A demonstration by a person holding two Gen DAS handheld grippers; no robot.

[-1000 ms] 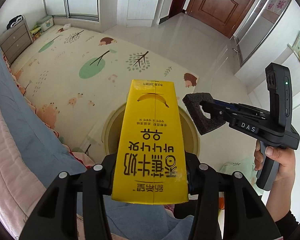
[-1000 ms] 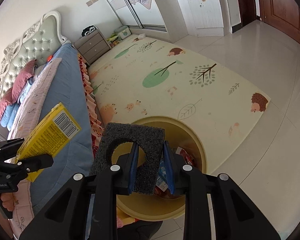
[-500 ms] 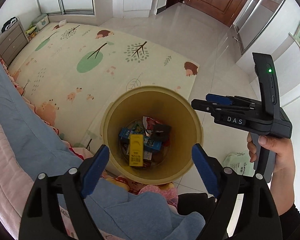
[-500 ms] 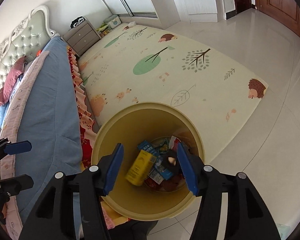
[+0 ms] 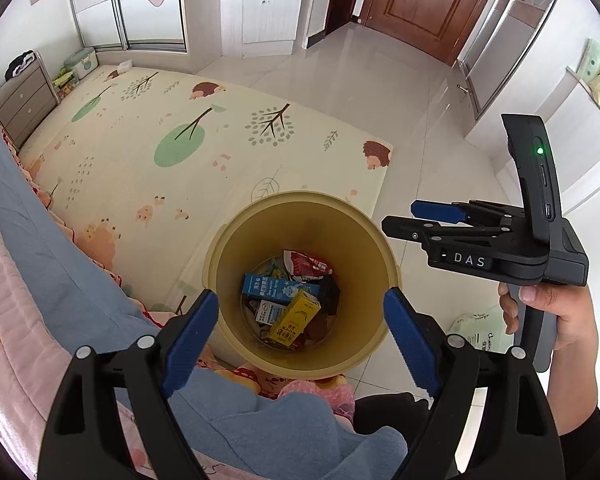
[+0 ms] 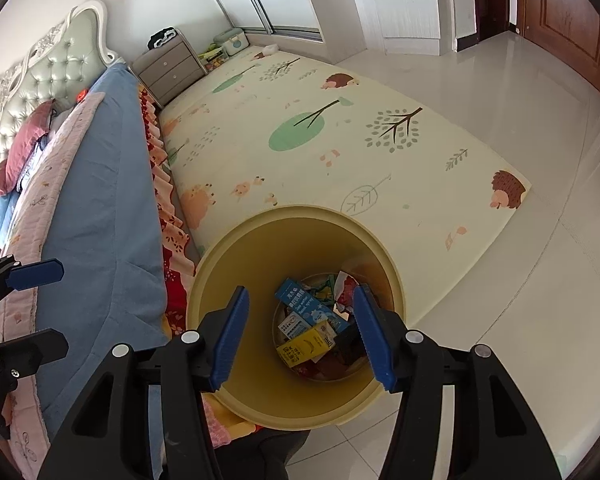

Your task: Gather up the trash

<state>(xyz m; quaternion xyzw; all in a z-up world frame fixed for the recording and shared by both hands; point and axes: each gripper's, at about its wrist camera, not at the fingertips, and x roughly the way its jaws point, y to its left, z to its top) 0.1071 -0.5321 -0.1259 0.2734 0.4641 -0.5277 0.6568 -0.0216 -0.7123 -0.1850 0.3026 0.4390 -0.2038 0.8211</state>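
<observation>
Since a second ago the yellow milk carton [image 5: 295, 317] has left the left hand-held gripper [image 5: 300, 336] and the black foam piece [image 6: 350, 346] has left the right hand-held gripper [image 6: 302, 334]; both now lie at the bottom of the yellow trash bin [image 5: 364, 240], and since half a second ago the carton has tipped from upright to lying slanted. It rests on the heap of trash, touching a blue carton [image 5: 280, 286] just above it and a white-and-blue carton [image 5: 270, 312] at its left, with a red wrapper [image 5: 306, 264] further back. The dark foam piece sits beside the yellow carton toward the right wall of the bin, partly hidden by a finger in the right wrist view. Both hand-held grippers hang over the bin's mouth with their blue-padded fingers [image 5: 190, 334] spread wide and nothing between them. In the left wrist view the right hand-held gripper appears from the side at the right, held by the person's right hand [image 5: 556, 316]. The bin stands on the tiled floor [image 6: 520, 320], close against the corner of the bed [image 6: 100, 200] with its blue sheet and pink quilt. Beyond it spreads a cream play mat [image 5: 180, 140] printed with trees and hedgehogs, a grey drawer chest [image 6: 168, 68] at its far end and a brown door [image 5: 424, 0] further off.
</observation>
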